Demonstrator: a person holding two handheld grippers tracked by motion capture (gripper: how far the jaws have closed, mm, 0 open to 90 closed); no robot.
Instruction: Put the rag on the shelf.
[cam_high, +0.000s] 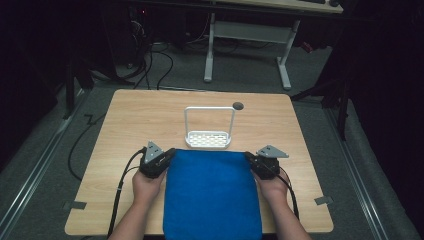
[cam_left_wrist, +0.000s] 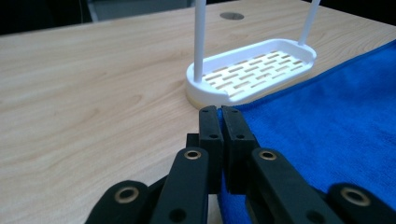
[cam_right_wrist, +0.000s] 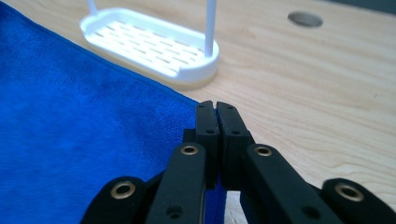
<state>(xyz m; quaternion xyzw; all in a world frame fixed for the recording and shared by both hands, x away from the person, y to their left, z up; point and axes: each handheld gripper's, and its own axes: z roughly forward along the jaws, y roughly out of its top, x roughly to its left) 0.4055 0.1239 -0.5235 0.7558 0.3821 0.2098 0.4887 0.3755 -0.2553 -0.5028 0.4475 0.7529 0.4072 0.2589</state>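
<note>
We have the blue cloth (cam_high: 212, 195) spread at the lower centre of the high view, on the table (cam_high: 130, 120). Our left tongs (cam_high: 167, 155) pinch its far left corner, our right tongs (cam_high: 248, 156) its far right corner, both clamped on the fabric. Just beyond its far edge stands the white rack (cam_high: 208, 140).

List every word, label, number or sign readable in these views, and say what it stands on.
None: no readable text on the blue cloth, the white rack, the table or either tongs' black jaws.
</note>
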